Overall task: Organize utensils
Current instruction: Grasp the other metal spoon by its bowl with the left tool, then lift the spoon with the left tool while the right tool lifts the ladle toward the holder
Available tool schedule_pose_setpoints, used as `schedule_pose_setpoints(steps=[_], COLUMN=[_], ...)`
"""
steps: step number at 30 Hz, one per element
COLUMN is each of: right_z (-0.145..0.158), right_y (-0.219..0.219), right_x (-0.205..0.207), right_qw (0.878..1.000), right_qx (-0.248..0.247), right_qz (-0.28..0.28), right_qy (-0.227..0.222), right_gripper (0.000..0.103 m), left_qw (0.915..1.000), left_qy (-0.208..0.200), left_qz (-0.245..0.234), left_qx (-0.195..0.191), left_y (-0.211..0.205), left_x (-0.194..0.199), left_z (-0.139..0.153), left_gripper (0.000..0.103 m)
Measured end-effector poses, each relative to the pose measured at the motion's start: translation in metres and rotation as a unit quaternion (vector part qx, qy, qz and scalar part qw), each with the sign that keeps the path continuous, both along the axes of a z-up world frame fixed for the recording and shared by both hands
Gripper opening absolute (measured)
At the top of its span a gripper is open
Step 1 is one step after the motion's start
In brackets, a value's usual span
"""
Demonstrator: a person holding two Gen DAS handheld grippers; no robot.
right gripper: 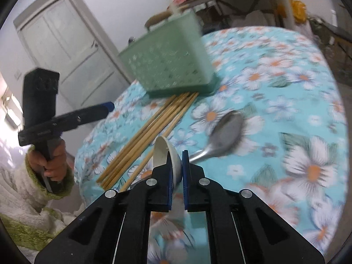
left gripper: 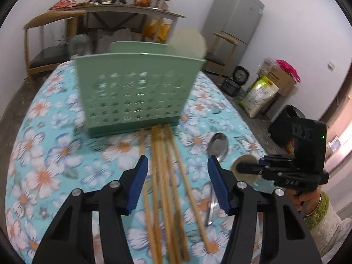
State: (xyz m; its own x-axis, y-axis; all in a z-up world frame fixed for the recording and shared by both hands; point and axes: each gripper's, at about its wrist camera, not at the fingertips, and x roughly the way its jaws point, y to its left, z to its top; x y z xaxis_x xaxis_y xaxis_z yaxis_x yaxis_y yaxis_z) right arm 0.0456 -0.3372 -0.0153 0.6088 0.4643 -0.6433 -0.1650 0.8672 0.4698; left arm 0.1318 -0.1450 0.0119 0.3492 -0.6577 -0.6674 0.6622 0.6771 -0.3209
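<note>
Your worktop [left gripper: 44, 145] carries the green basket [left gripper: 138, 92], the landmark here. The chopsticks [left gripper: 162, 176] lie bundled with their far tips touching its base, long axis running straight back between your left gripper's [left gripper: 177, 165] half-open jaws, which touch none. The metal spoon [right gripper: 222, 136] lies right of them. Your right gripper [right gripper: 176, 165] pinches a white ceramic spoon [right gripper: 164, 151], clear of the basket.
</note>
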Motion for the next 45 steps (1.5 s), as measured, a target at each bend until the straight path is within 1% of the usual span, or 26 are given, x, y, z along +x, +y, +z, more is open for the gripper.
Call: schedule_pose_setpoints(steps=[5,7,9,12,15,17,22,28,33,39,40,41,43,45], right_z=[0.003,-0.001,-0.005,-0.014,-0.019,-0.022,-0.028,-0.037,-0.041,-0.041,-0.041,-0.042,-0.042,-0.042], right_y=[-0.033,-0.039,-0.043,-0.045,-0.048,-0.05,-0.054,-0.059,-0.061,-0.063,-0.064,-0.065,-0.065,-0.066], right_x=[-0.021,-0.025,-0.029,-0.029,-0.029,-0.031,-0.032,-0.033,-0.032,-0.032,-0.032,-0.032,-0.032,-0.032], right_qw=[0.999,0.999,0.998,0.998,0.998,0.997,0.997,0.996,0.996,0.996,0.996,0.996,0.996,0.995], right_qx=[-0.001,0.003,0.006,0.011,0.015,0.02,0.028,0.038,0.045,0.048,0.049,0.05,0.051,0.052], right_qz=[-0.047,-0.054,-0.061,-0.066,-0.067,-0.068,-0.071,-0.073,-0.075,-0.076,-0.076,-0.076,-0.077,-0.077], right_qy=[-0.002,0.001,0.004,0.01,0.012,0.012,0.017,0.021,0.022,0.022,0.022,0.022,0.022,0.023], right_gripper=[0.006,0.006,0.006,0.006,0.006,0.006,0.006,0.006,0.006,0.006,0.006,0.006,0.006,0.006], left_qw=[0.9974,0.994,0.9904,0.9823,0.9746,0.9713,0.9637,0.9595,0.9614,0.9648,0.9651,0.9651,0.9649,0.9645], left_qy=[0.006,0.001,-0.007,-0.015,-0.027,-0.031,-0.023,-0.008,0.014,0.039,0.042,0.044,0.051,0.059], left_qz=[-0.071,-0.106,-0.13,-0.166,-0.192,-0.201,-0.227,-0.242,-0.236,-0.238,-0.238,-0.239,-0.241,-0.244], left_qx=[0.007,0.024,0.046,0.085,0.112,0.123,0.139,0.144,0.141,0.105,0.1,0.097,0.092,0.082], left_y=[-0.039,-0.061,-0.08,-0.109,-0.127,-0.136,-0.153,-0.168,-0.172,-0.165,-0.164,-0.163,-0.161,-0.158], left_x=[0.004,0.004,0.006,0.009,0.011,0.013,0.02,0.022,0.029,0.035,0.036,0.036,0.037,0.037], left_z=[0.001,-0.003,-0.008,-0.019,-0.026,-0.029,-0.04,-0.051,-0.057,-0.045,-0.043,-0.042,-0.041,-0.04], left_gripper=[0.048,0.048,0.048,0.047,0.047,0.047,0.047,0.046,0.044,0.044,0.043,0.037,0.033,0.033])
